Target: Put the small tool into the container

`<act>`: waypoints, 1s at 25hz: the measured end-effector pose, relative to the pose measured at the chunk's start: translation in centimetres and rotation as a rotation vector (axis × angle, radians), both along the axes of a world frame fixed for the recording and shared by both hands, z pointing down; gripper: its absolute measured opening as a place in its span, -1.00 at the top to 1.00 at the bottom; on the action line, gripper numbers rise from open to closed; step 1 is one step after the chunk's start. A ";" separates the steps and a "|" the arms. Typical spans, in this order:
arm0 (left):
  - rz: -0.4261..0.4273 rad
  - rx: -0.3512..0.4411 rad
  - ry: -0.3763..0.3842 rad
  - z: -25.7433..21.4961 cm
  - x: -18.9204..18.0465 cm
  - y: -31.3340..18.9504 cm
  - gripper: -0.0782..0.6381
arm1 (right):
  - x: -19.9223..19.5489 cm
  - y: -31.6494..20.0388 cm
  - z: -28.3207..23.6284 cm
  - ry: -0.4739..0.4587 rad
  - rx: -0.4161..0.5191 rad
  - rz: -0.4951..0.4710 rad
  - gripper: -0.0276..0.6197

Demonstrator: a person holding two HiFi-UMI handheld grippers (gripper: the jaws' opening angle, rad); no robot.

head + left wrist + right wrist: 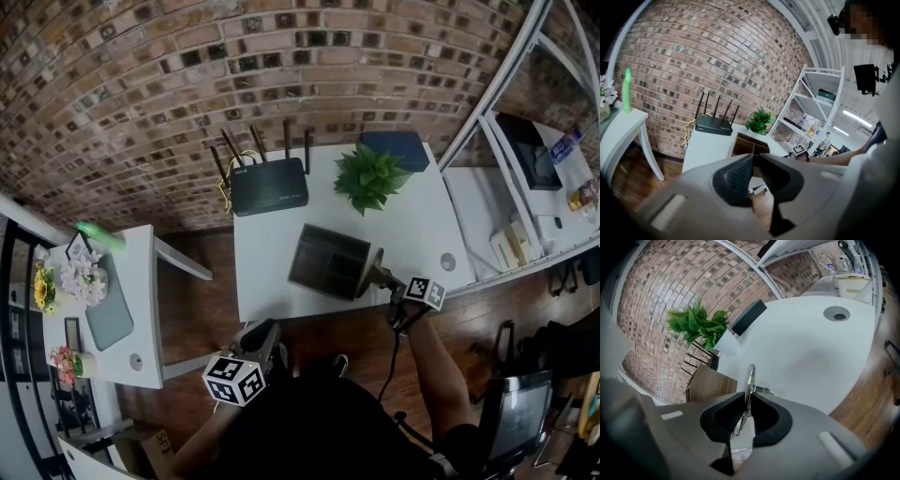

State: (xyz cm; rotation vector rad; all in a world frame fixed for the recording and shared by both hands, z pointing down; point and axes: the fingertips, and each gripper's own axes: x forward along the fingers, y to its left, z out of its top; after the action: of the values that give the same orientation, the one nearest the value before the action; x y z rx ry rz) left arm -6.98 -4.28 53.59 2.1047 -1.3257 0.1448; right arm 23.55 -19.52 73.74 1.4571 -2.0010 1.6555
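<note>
Beside container (328,262), right gripper (746,397) clamping small tool (750,377)

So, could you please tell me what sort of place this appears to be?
Probably an office or lab workroom: a white desk carries a router and a potted plant against a brick wall, with white metal shelving holding supplies to the right.

White counter (412,230) against a red-brown brick wall (187,84): green plant (370,176), black router (269,186), navy box (396,148), brown wooden container (328,262); a silver small tool (750,378) in the grey right tongs (747,399) with black pads (723,416)
</note>
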 end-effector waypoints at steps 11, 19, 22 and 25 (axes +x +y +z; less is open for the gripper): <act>0.052 0.004 0.021 0.1 1.0 -0.4 0.69 | 0.7 1.0 -3.6 -0.066 0.129 0.087 0.86; 0.112 0.006 0.039 0.0 2.3 -0.5 0.70 | 2.7 2.7 -7.5 -0.033 0.232 0.143 0.86; 0.130 0.010 0.043 -0.1 2.7 -0.6 0.70 | 2.7 3.3 -10.4 -0.007 0.301 0.142 0.86; 0.151 0.015 0.045 -0.2 3.1 -0.6 0.70 | 2.1 3.8 -13.9 -0.008 0.382 0.146 0.86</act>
State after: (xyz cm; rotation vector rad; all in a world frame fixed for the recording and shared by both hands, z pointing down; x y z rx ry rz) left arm -3.90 -4.92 53.35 2.2069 -1.1449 0.1503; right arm 25.64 -15.68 59.84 1.7563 -2.3636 1.3789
